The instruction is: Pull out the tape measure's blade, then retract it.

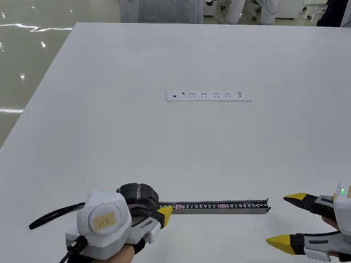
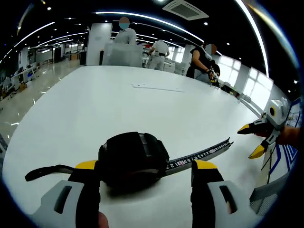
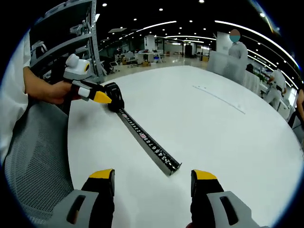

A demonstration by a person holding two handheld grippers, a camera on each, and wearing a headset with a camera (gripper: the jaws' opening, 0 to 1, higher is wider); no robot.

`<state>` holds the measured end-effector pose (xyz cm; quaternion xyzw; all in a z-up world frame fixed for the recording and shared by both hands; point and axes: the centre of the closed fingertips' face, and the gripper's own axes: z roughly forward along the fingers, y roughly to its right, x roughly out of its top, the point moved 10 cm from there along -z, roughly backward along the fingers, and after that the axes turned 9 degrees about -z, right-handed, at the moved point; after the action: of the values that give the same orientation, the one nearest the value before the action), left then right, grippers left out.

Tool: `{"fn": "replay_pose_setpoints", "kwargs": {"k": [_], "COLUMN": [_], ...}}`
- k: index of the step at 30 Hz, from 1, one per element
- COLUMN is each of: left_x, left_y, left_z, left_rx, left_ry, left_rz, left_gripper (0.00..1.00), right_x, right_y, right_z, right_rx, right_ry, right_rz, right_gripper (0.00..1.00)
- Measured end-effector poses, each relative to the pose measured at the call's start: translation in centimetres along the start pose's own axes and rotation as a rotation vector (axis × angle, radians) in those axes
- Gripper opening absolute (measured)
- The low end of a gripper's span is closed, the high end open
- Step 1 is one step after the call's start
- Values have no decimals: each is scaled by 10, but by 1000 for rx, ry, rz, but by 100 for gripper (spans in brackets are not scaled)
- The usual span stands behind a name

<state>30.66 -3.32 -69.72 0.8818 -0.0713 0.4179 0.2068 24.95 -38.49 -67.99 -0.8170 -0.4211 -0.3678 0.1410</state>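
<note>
The black tape measure (image 1: 138,197) lies on the white table (image 1: 181,148) near its front edge. Its blade (image 1: 219,206) is drawn out to the right and lies flat. My left gripper (image 1: 145,205) straddles the case (image 2: 133,159): the jaws stand wide, the left finger is against the case and a small gap shows at the right finger (image 2: 204,167). A black strap (image 1: 55,214) trails left of the case. My right gripper (image 1: 288,219) is open with nothing in it, a short way right of the blade's end hook (image 3: 173,167).
A white power strip (image 1: 208,96) lies flat mid-table. The table's left edge (image 1: 38,98) runs diagonally above a glossy floor. A grey mesh chair (image 3: 33,156) is at the near side. Several people stand beyond the far end.
</note>
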Motion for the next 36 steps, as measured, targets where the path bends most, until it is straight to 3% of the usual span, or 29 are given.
{"fn": "replay_pose_setpoints", "kwargs": {"k": [15, 25, 36], "left_x": [1, 3, 1], "left_y": [-3, -5, -4], "left_z": [5, 11, 14], "left_rx": [74, 111, 140], "left_ry": [14, 22, 13], "left_rz": [-39, -108, -91], "left_gripper": [67, 64, 62], "right_x": [8, 11, 10], "right_y": [24, 39, 48], "right_z": [10, 25, 34], "right_rx": [63, 123, 192], "right_ry": [-43, -83, -122], "right_rz": [-129, -208, -269], "right_gripper": [42, 36, 28]}}
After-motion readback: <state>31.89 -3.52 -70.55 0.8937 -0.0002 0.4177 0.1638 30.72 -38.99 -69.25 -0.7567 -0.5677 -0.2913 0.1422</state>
